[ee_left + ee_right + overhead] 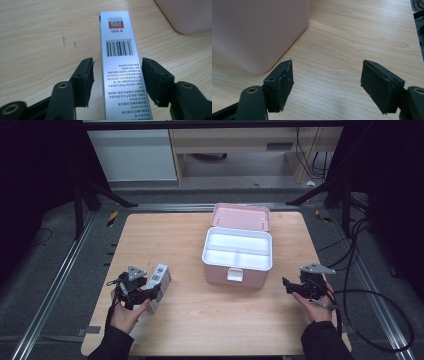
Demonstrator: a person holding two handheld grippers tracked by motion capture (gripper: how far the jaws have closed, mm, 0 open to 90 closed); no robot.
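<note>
A slim silver carton [119, 72] with a barcode and small print lies on the wooden table [200, 315]. My left gripper [117, 80] is open and straddles its near end, with a gap showing on each side between jaw and carton. In the high view the carton [159, 279] sits at the table's left front, by my left gripper [150, 292]. A pink box [237, 257] with its lid tipped back and a white divided tray inside stands mid-table. My right gripper [286, 285] is open and holds nothing, just right of the box's front corner [259, 32].
The table's right edge [415, 37] runs close to the right gripper, with cables on the floor beyond it [360, 270]. Dark stand legs [95, 195] and metal floor rails flank the table. Cabinets stand behind it.
</note>
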